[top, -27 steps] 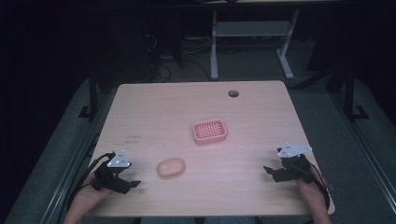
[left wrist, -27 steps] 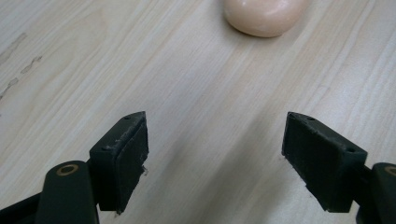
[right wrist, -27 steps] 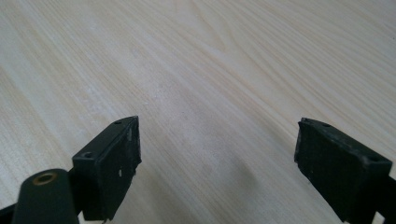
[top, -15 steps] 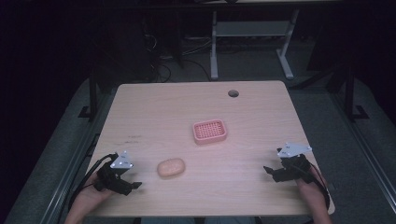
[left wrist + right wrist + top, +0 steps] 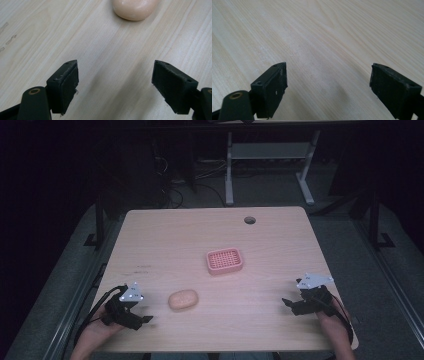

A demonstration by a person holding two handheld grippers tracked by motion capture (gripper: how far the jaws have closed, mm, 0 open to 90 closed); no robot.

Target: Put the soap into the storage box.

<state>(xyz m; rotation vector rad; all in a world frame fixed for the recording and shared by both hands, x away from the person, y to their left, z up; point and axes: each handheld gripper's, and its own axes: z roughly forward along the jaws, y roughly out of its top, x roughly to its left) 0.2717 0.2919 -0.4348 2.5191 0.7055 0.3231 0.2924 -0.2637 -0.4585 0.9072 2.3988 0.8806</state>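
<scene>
**Mia:** Where is the soap (image 5: 183, 299) now?

**Sam:** It lies flat on the surface (image 5: 165, 240), near the front edge and a bit toward the left side. The pink soap dish (image 5: 225, 261) sits apart from it, close to the middle of the surface.

**Mia:** And the left gripper (image 5: 145, 319)?

**Sam:** It is by the front left corner, near the soap but not touching it. Its fingers (image 5: 63, 86) are wide apart with only bare wood between them. In the left gripper view the soap (image 5: 134, 9) is ahead of the fingers and a little to one side.

**Mia:** What about the right gripper (image 5: 286, 302)?

**Sam:** It rests near the front right corner, well away from the soap. Its fingers (image 5: 270, 87) are wide apart too, and hold nothing.

**Mia:** So how should the soap be picked up?

**Sam:** I think the left gripper should go. Turn it so the soap sits right in the middle of the gap. Keep the fingers low, just over the wood, one on each long side. Then squeeze slowly. Soap is smooth and round, so a fast pinch could make it slip out.
</scene>
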